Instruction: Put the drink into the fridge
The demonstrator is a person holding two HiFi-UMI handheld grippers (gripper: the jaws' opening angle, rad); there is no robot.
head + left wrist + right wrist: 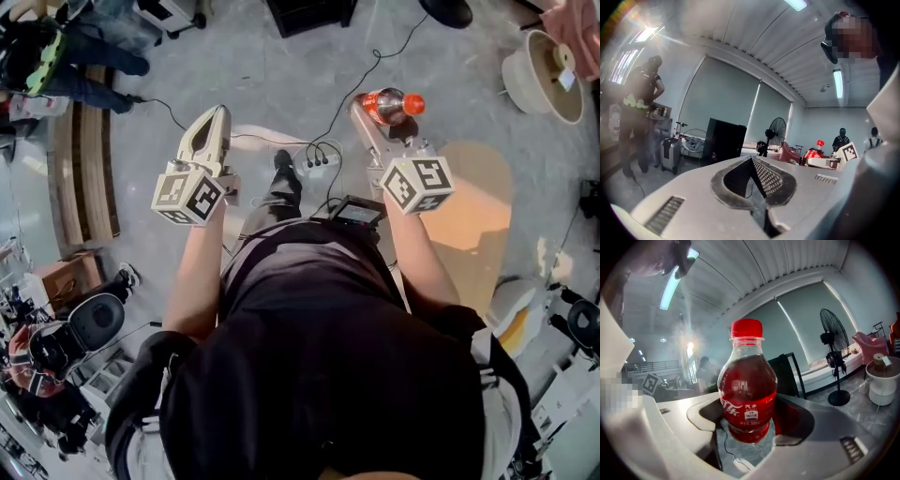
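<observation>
Open floor [281,66] beneath drink [394,103] in right gripper [375,112]

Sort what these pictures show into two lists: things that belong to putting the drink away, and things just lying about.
Job: red drink bottle, clamped in the right gripper; left gripper, shut and empty.
Lying about: standing fan; power strip on the floor; grey suitcase.

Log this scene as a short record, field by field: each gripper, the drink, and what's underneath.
left gripper: jaws shut, nothing between them
right gripper: jaws shut on drink bottle
drink bottle: red liquid, red cap, gripped at its lower body, held in the air
below: grey floor, power strip with cables
</observation>
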